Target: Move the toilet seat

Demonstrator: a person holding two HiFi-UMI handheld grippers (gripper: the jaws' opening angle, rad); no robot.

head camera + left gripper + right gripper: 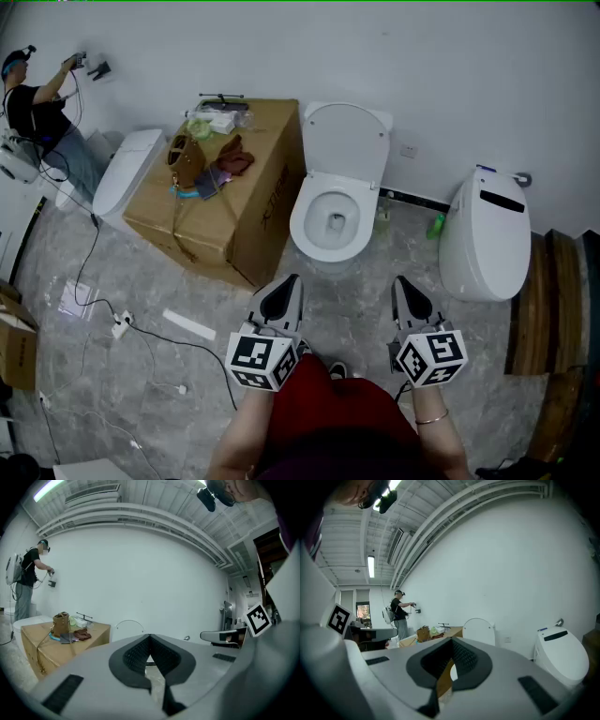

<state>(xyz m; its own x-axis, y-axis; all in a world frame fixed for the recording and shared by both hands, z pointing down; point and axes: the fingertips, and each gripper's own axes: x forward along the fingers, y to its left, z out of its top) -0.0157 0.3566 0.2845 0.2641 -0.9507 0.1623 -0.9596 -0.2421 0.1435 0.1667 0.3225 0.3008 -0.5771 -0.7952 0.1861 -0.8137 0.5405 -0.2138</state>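
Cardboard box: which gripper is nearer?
Left. The left gripper sits just off the cardboard box's near corner. The right gripper is farther right, in front of the open toilet's other side.

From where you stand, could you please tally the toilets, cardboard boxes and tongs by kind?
White toilets: 3 (lid-up white toilet, closed white toilet at right, closed white toilet at left)
Brown cardboard boxes: 2 (large brown cardboard box, small brown cardboard box)
Tongs: 2 (left tongs, right tongs)
Total: 7
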